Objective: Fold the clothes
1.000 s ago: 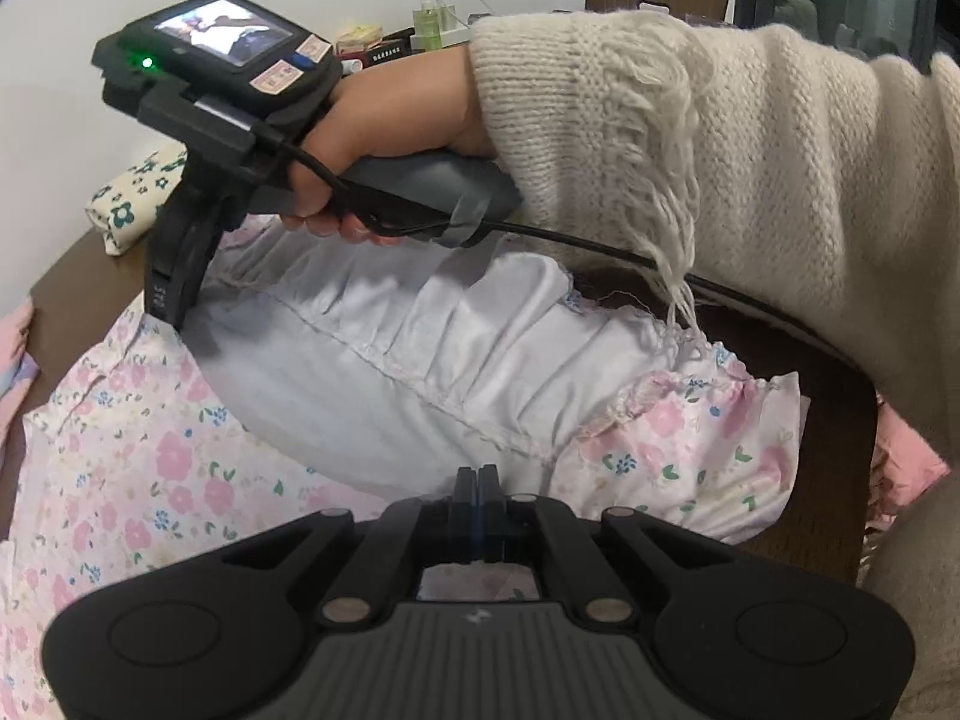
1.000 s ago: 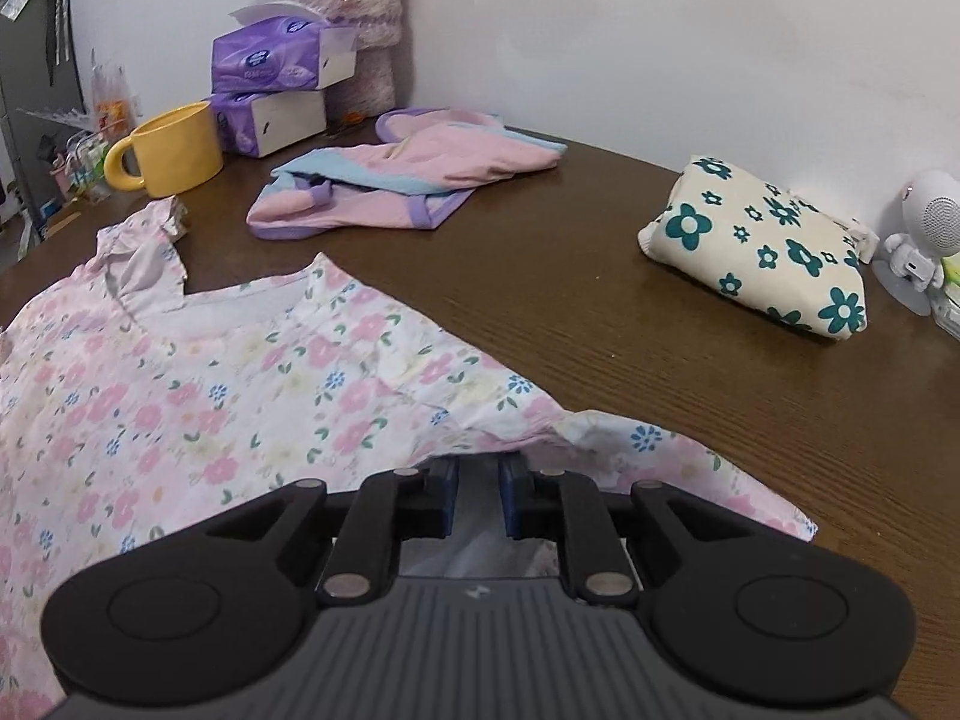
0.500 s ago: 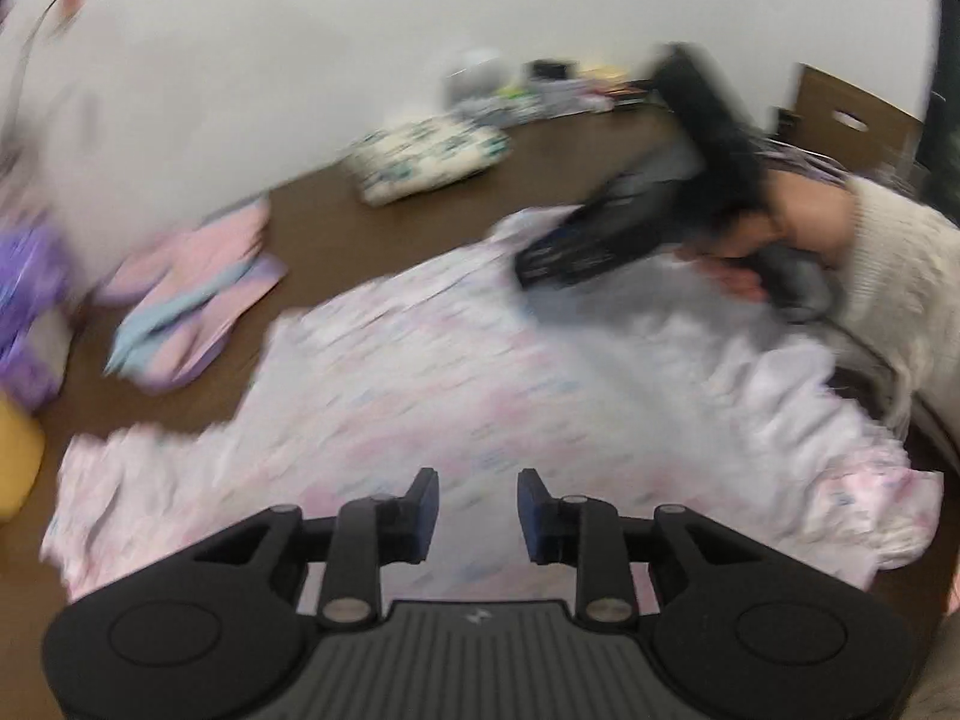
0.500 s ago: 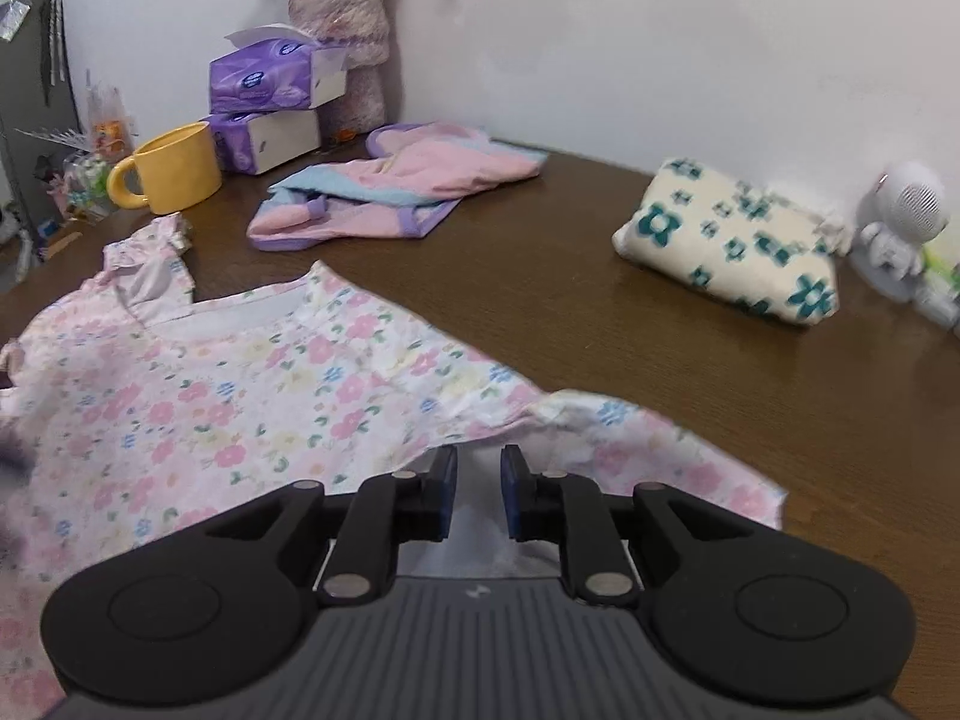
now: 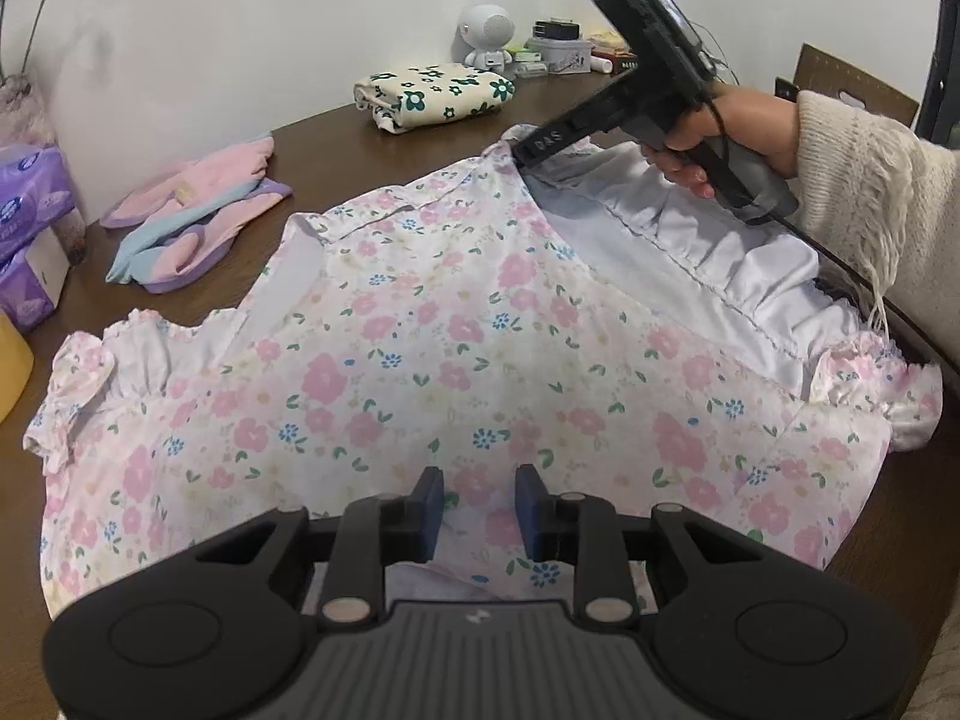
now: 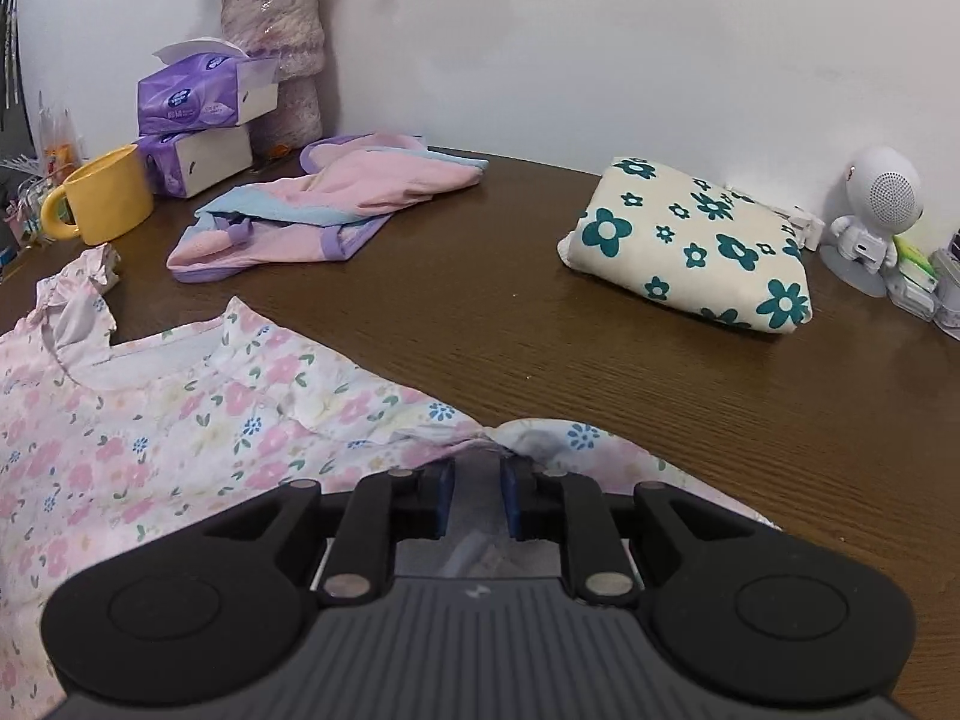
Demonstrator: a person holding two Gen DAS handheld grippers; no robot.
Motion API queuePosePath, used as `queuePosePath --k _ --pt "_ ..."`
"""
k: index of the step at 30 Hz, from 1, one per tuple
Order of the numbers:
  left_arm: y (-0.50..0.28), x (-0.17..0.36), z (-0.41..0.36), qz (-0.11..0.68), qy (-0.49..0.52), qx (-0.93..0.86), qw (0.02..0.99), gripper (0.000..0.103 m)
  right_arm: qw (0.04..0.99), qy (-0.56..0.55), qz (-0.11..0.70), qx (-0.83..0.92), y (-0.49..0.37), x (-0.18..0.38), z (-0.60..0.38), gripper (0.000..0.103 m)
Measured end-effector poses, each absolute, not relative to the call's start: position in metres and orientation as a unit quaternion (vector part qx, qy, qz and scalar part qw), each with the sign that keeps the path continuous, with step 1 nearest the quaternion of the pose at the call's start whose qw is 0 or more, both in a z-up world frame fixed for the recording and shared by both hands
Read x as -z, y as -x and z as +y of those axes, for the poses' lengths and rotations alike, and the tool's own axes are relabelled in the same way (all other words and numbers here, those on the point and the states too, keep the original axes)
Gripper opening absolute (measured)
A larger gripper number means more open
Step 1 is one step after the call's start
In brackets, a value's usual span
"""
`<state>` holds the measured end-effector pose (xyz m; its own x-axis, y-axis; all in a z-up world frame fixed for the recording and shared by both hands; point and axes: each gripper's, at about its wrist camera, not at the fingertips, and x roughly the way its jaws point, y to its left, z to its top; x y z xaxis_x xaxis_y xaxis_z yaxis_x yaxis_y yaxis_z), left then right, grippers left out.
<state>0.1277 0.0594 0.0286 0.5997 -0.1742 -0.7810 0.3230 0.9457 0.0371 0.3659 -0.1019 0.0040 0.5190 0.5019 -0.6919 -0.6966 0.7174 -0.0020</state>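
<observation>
Brown wood counter [image 6: 540,372] against a white wall, and the floral dress [image 5: 456,360] lies spread across it, one edge folded over to show pale lining. Left gripper [image 5: 479,510] hangs above the dress, fingers parted after just opening, nothing between them. Right gripper [image 6: 477,495] has its fingers pinched on the dress's ruffled edge. Beyond the dress sit a pink garment [image 6: 324,204] and a folded flower-print cloth [image 6: 690,240].

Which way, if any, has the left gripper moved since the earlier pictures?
Yes. The left gripper let go and swung away from the right hand, leftward toward the folded flowered cloth.
</observation>
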Motion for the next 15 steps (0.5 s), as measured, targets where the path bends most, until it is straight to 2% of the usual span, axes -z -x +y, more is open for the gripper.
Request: queuePosePath --k 3,7,15 --pt "-0.125 -0.031 0.065 0.416 -0.071 0.136 0.896 0.025 0.854 0.14 0.357 -0.35 -0.356 -0.012 -0.109 0.016" --pt "-0.117 -0.04 0.073 0.394 -0.046 0.124 0.909 0.033 0.845 0.138 0.374 -0.358 -0.324 -0.028 -0.125 0.024" --pt "-0.113 -0.035 0.077 0.389 -0.01 0.111 0.914 0.034 0.846 0.151 0.364 -0.36 -0.255 -0.022 -0.139 0.024"
